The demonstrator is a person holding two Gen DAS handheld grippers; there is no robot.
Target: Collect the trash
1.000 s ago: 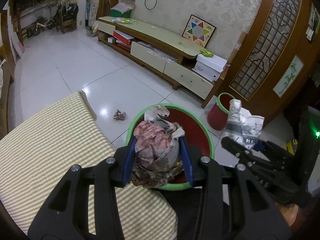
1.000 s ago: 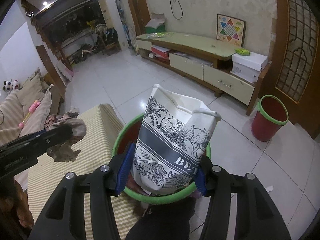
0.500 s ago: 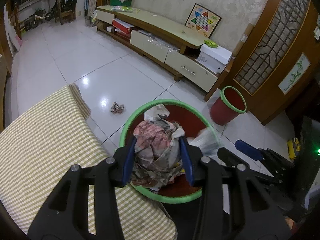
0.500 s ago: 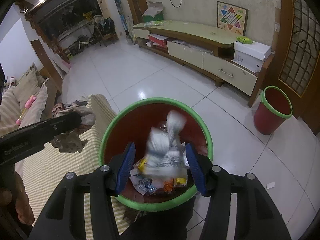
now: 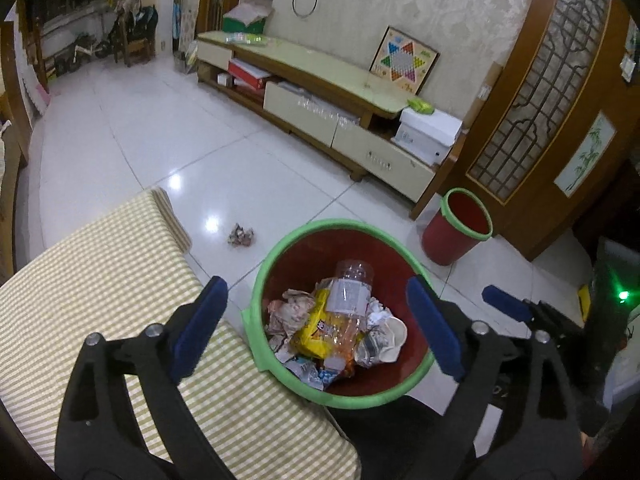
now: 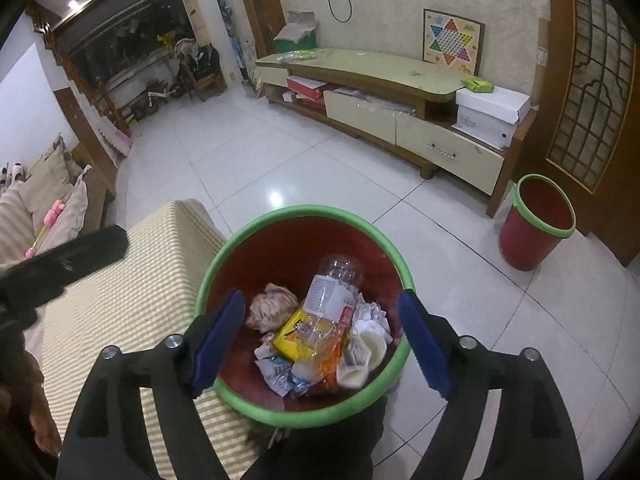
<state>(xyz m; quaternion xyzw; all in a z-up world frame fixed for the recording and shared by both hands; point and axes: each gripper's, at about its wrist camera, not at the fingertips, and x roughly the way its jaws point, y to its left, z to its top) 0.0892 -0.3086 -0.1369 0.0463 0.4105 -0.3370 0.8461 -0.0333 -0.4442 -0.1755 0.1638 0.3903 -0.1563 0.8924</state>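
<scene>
Both tongs hang over the near red bin with the green rim (image 5: 338, 226), and both are opening, with nothing between the blue pads. The left tongs (image 5: 316, 326) and the right tongs (image 6: 320, 338) are empty. Inside the bin lie a clear plastic bottle (image 5: 348, 292), a yellow wrapper (image 5: 314, 330), a pinkish paper ball (image 6: 272, 308) and a crushed white paper cup (image 6: 366, 350).

One piece of trash is not yet collected: a small crumpled paper wad (image 5: 241, 236) on the white tile floor (image 5: 160, 128), to the far left of the bin and just past the corner of the checked cushion (image 5: 100, 280). It looks light and soft, so it should crush easily and not slip; I would pinch it across the middle, from above.

The floor around the wad is open, but the cushion corner and the bin rim are near. A second red bin (image 5: 460, 228) stands far right, well apart, by the low TV cabinet (image 5: 320, 92).
</scene>
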